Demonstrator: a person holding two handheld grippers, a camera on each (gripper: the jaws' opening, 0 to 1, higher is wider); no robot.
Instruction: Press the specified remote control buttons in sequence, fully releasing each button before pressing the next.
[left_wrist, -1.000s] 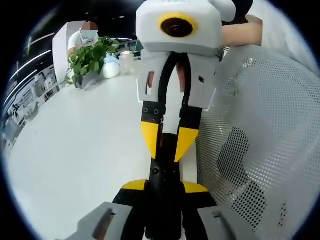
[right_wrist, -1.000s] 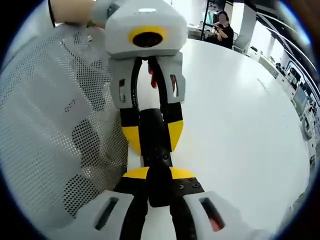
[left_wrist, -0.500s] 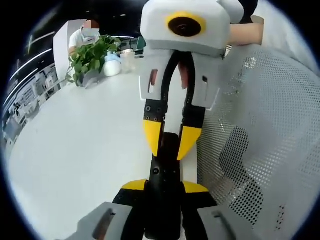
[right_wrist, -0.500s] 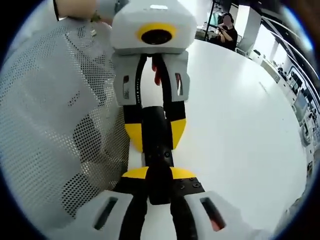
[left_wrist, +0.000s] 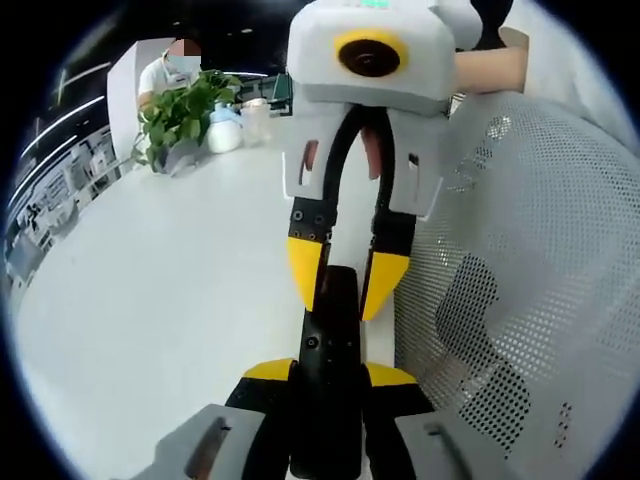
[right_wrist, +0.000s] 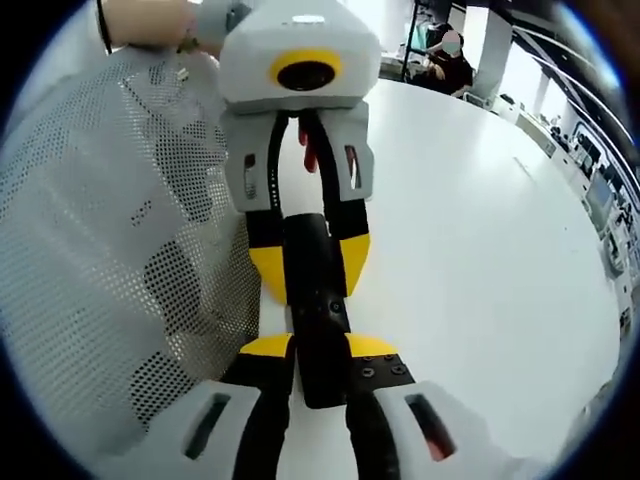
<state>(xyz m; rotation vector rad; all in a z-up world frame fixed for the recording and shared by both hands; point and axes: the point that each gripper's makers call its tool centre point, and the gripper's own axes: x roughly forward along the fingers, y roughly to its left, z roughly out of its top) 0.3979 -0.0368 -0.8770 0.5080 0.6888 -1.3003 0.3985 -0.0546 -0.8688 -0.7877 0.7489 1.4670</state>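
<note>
The remote control (left_wrist: 330, 360) is a long black bar, and it is held from both ends above the white counter (left_wrist: 150, 300). In the left gripper view the left tongs (left_wrist: 328, 378) are clenched on its near end, with the yellow tips on both sides of the bar. The right tongs (left_wrist: 343, 285) come from the opposite side and their yellow tips pinch the far end. The right gripper view shows the same thing mirrored: the right tongs (right_wrist: 320, 352) grasp the bar and the left tongs (right_wrist: 306, 270) grasp the other end.

The buttons are not readable in either view; I cannot tell which face of the remote looks up.

I think the main risk is this double grasp. While both tongs hold the remote, none is free to press, so one must let go. If it opens too fast, the bar can tilt or slip from the other tongs and fall on the counter. The white mesh basket (left_wrist: 520, 280) stands just beside the tongs, so a sideways move can knock it. Also a press can hit two buttons, because the tips are wide.
</note>
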